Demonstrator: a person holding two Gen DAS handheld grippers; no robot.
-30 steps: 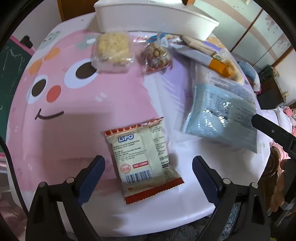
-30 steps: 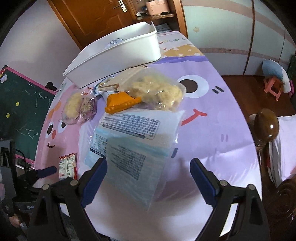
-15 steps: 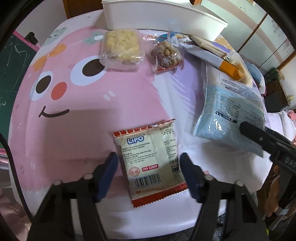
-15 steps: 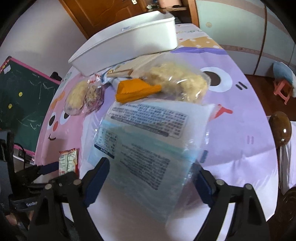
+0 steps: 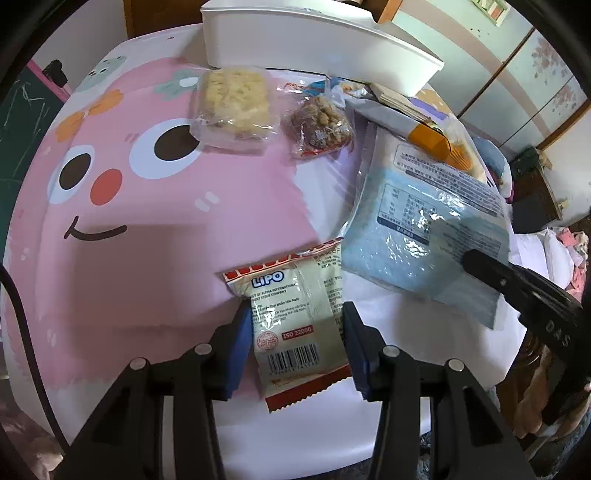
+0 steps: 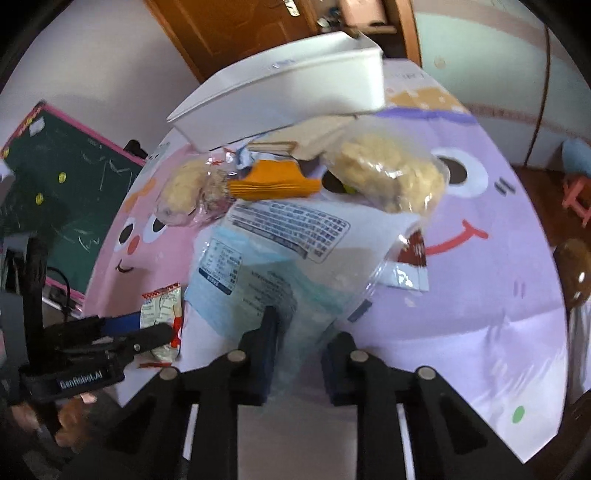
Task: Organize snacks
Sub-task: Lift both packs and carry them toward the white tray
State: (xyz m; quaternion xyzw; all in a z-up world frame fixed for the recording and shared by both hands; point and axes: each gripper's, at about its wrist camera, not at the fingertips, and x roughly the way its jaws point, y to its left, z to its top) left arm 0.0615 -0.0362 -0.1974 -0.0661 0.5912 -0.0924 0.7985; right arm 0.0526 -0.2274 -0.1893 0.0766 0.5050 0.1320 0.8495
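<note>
Between my left fingers, the cream snack packet (image 5: pixel 299 314) reads "LiPO" and "ISO 22000". Left gripper body (image 6: pixel 79 380) reads "GenRobot.AI". Blue bag's (image 6: pixel 273 258) print unreadable.

Lipo packet (image 5: pixel 299 325): glossy plastic film
Blue bag (image 5: pixel 424 243): shiny crinkled plastic
White bin (image 5: pixel 317 44): smooth matt plastic
Desk (image 5: pixel 147 229): smooth printed cover

Wooden door (image 6: pixel 236 33) behind, green chalkboard (image 6: pixel 62 192) at left, maybe wood floor (image 6: pixel 546 199) at right

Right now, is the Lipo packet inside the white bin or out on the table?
Out: the Lipo packet lies flat on the table, far from the white bin.
</note>
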